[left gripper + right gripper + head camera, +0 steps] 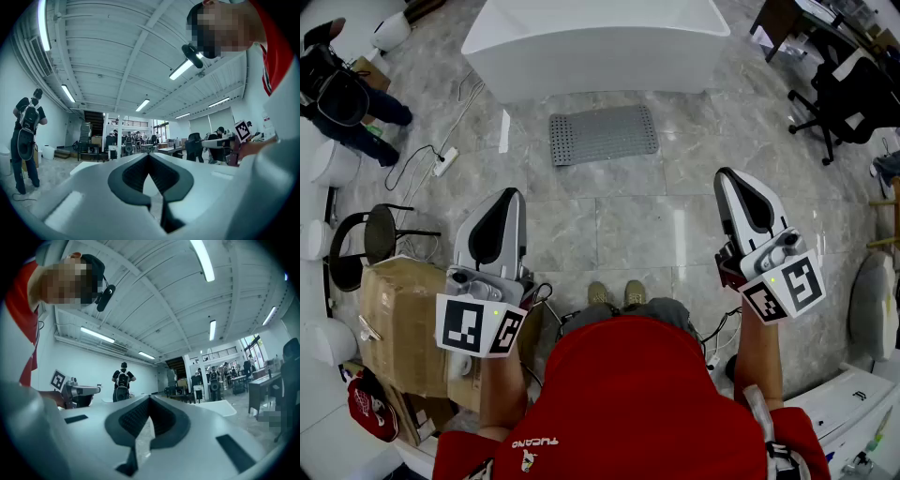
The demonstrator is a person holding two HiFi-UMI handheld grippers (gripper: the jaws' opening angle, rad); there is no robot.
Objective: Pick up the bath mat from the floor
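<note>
**Mia:** Where is the mat?

**Tom:** The grey rubber bath mat with little holes (pixel 603 134) lies flat on the shiny stone floor (pixel 628 225). It is at twelve o'clock from the person's shoes (pixel 614 294). The big white tub (pixel 595 42) is just past it, with a strip of floor between them.

**Mia:** What about the tongs?

**Tom:** The left tongs (pixel 512 197) and the right tongs (pixel 727 176) are both squeezed tight with nothing in them. They are held up level, one on each side, well apart from the mat.

**Mia:** So what comes first?

**Tom:** I think the person should step closer and bend down low. Both tongs should open wide before they get to the floor.

**Mia:** Where is a good place to grab?

**Tom:** The mat looks thin and flat, so pinching from the top would likely slip. It would be better to slide one side of the tongs under the near edge. Take the corners at five and seven o'clock of the mat. It looks floppy, so two grips should stop it folding. It may stick to the floor, so peel it up slowly.

**Mia:** Anything to watch out for?

**Tom:** Yes. The white plug strip with its cord (pixel 444 161) lies at ten o'clock. The brown cardboard box (pixel 394 319) sits at nine o'clock. Feet should stay away from both.
</note>
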